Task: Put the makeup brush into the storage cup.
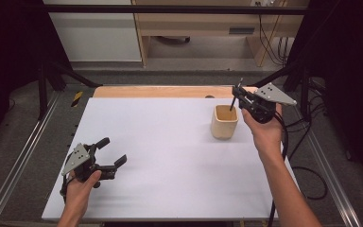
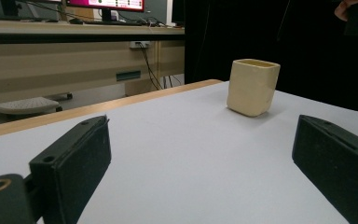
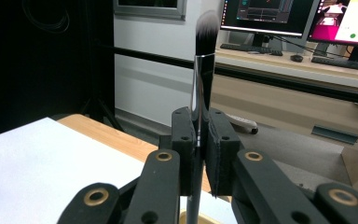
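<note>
Work in hand: the makeup brush (image 3: 204,60) was being carried to the cream cup (image 1: 225,121), by my reading.
Right hand-held gripper (image 1: 240,98): clamped tight on the brush's thin handle, jaws nearly together, bristles pointing up.
Brush, place: held in the air just above the cup's far right rim; its lower end reached down toward the cup's mouth, and whether it was inside cannot be told.
Brush, long axis: near upright, tilted slightly, roughly in line with the cup's opening.
Key relation: the cup lay just below and slightly to the left of the right hand-held gripper in the high view, so the coming move looked like a short lowering of the handle into the cup.
Nearer hand: the right one, close beside the cup.
Left hand-held gripper (image 1: 113,152): jaws spread wide, gripping nothing, well apart from the cup at the near left of the white table (image 1: 170,161).
Cup, place: upright toward the table's far right.
Writing: none readable on cup or brush; screens behind the cup too small to read.
</note>
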{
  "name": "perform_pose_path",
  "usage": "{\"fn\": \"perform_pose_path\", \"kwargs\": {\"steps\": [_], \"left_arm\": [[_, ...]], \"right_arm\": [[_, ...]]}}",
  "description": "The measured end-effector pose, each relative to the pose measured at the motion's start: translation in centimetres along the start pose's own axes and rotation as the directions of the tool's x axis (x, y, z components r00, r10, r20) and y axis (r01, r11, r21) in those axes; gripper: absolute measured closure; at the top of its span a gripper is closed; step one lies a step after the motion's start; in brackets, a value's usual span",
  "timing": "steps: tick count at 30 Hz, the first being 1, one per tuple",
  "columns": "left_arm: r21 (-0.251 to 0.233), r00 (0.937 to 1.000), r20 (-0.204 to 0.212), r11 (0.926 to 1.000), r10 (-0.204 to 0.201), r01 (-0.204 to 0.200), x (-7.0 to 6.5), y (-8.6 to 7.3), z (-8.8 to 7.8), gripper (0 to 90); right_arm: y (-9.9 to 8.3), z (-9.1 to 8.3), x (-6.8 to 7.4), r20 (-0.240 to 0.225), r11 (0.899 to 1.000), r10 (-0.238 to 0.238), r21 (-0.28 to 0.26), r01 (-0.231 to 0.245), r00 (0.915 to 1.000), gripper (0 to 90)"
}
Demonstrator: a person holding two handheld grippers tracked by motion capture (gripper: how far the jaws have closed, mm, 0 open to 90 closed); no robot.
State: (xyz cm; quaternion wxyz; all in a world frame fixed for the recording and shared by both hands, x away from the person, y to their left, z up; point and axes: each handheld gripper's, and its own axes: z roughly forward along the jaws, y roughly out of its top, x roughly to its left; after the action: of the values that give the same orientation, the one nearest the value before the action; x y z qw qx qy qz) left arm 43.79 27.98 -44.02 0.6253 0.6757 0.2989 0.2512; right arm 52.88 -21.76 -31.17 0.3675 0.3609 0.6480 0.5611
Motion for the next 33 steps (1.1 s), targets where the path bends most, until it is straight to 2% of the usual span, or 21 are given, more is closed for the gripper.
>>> {"fn": "perform_pose_path", "kwargs": {"steps": [4,12,29,33], "left_arm": [[-0.004,1.0,-0.001,1.0,-0.001,0.001,0.0,0.0,-0.1,4.3],[-0.003,1.0,0.001,1.0,0.001,-0.001,0.1,0.0,-0.1,4.3],[-0.016,0.9998,0.018,0.9999,0.0,0.0,0.2,0.0,-0.3,4.3],[-0.018,1.0,0.007,0.9998,0.0,0.0,0.2,0.0,-0.3,3.9]], "right_arm": [[-0.4,0.2,0.1,0.002,1.0,-0.014,0.008,0.014,0.9999,83.2],[-0.9,0.4,-0.2,0.005,1.0,-0.012,0.018,0.012,0.9999,83.2],[-2.9,2.3,-0.5,0.008,0.999,-0.007,0.053,0.006,0.9999,83.2],[-3.0,2.5,-0.5,0.01,0.998,-0.007,0.057,0.007,0.9999,83.2]]}}
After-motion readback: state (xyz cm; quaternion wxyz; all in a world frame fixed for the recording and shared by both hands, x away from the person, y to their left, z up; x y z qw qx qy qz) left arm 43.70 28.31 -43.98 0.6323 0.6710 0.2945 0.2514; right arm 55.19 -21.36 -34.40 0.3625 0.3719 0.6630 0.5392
